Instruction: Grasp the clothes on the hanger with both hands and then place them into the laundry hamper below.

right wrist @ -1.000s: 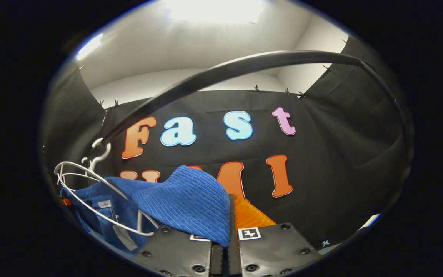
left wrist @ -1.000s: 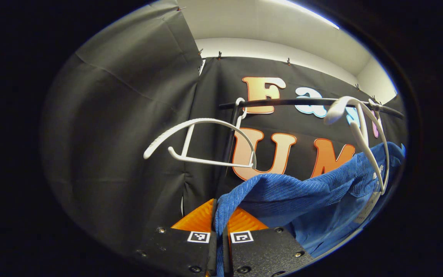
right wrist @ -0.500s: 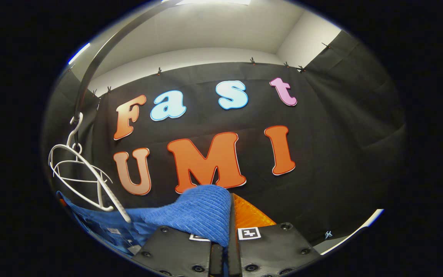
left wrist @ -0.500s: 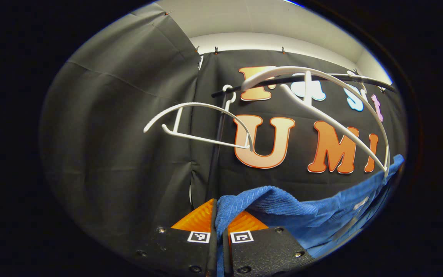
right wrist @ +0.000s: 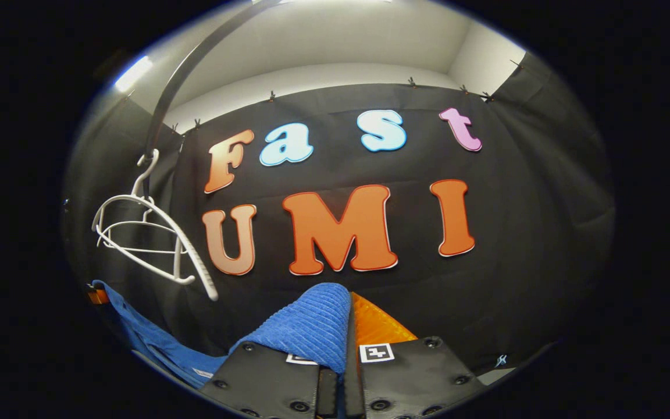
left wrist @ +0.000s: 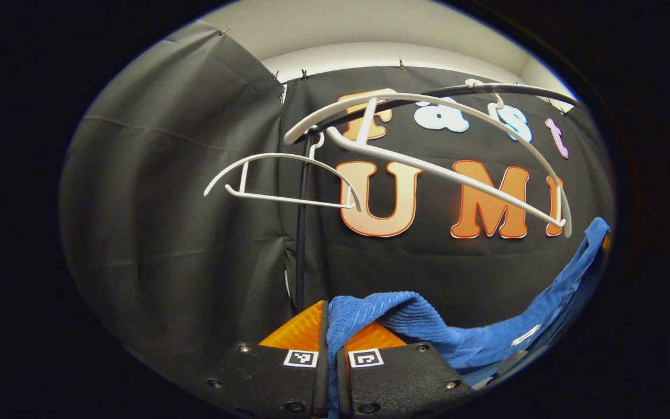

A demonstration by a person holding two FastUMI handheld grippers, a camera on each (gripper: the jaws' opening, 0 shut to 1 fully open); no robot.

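Note:
A blue ribbed garment (left wrist: 463,340) stretches between both grippers, off the hangers. My left gripper (left wrist: 330,317) is shut on one shoulder of it, the cloth pinched between the fingers and sagging away to the right. In the right gripper view the blue garment (right wrist: 306,326) drapes over the left finger, and my right gripper (right wrist: 348,314) is shut on its other shoulder, with the rest trailing down to the lower left. Two bare white hangers (left wrist: 428,151) hang from the black rail (left wrist: 503,89) above the cloth. The hamper is out of sight.
The rail's black upright post (left wrist: 300,233) stands just behind the left gripper. In the right gripper view the white hangers (right wrist: 149,238) hang at the left from the curved rail (right wrist: 178,75). Black cloth walls close in the back and sides.
The garment has slid fully off the near hanger, which has swung back up under the rail. Both grippers have come down and away from the rail, still holding the cloth.

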